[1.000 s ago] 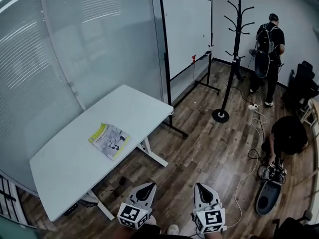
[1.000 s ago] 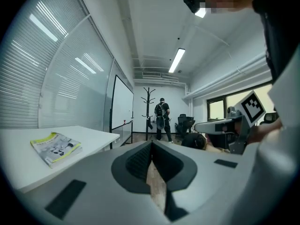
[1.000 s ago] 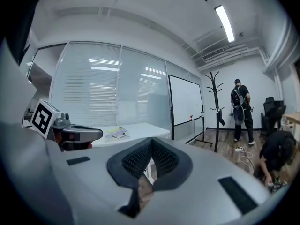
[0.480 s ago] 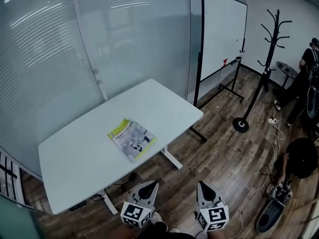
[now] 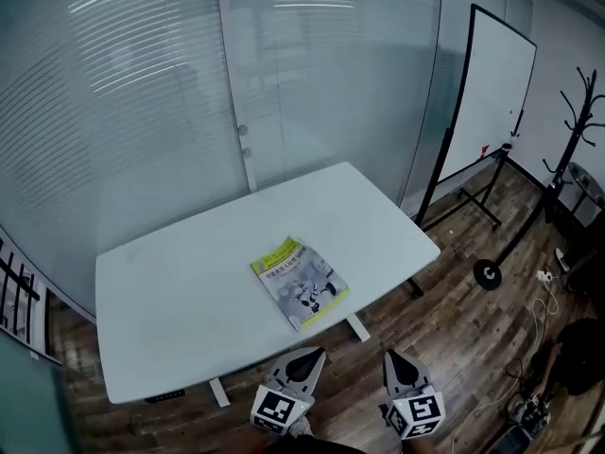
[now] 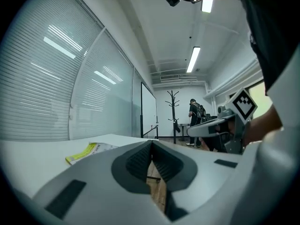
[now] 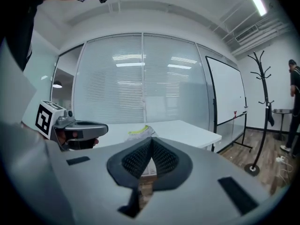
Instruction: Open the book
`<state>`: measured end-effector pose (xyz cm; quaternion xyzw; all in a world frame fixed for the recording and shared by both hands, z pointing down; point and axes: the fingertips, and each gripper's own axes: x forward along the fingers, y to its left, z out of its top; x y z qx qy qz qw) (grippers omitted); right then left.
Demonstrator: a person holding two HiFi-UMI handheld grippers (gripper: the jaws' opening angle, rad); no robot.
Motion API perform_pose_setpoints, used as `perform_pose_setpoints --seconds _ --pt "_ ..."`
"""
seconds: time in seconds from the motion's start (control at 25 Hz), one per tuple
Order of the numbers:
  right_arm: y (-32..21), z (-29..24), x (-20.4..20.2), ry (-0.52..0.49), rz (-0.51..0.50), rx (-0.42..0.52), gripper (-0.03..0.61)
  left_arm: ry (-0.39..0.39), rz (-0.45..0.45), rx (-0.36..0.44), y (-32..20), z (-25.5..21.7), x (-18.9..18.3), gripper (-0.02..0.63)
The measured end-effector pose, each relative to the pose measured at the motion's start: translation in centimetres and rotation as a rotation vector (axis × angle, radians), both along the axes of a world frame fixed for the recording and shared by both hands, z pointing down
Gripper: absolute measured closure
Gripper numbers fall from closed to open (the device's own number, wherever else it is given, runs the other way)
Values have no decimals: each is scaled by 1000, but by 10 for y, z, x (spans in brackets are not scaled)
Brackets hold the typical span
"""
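Sensibly, close in first: left gripper and right gripper, jaws pressed together and empty, hover short of the table. Book lies closed at twelve o'clock from the left gripper; I'd spread one pair, then lift the cover's free edge.

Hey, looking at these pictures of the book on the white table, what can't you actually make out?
Book cover print: head view, too small to read.
Most of the book: right gripper view, hidden behind the shut right hand-held gripper.
Book's top face: left gripper view, seen edge-on, only a yellow edge shows.
Table legs: head view, mostly covered by the tabletop.
Person on the floor: head view, cut off by the right edge.
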<state>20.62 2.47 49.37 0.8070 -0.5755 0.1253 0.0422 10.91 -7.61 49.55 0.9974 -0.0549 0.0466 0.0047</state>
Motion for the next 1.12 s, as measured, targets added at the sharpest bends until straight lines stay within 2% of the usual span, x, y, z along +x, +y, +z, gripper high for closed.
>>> perform_pose_setpoints --seconds 0.4,0.68,1.12 --pt "-84 2 -4 15 -67 14 574 -6 -113 -50 -76 13 -23 600" --pt "-125 7 -10 24 -161 -1 574 -10 -219 -74 -114 16 -34 600" --pt "-187 32 28 6 -329 -51 572 -47 -375 -63 -145 22 -14 600"
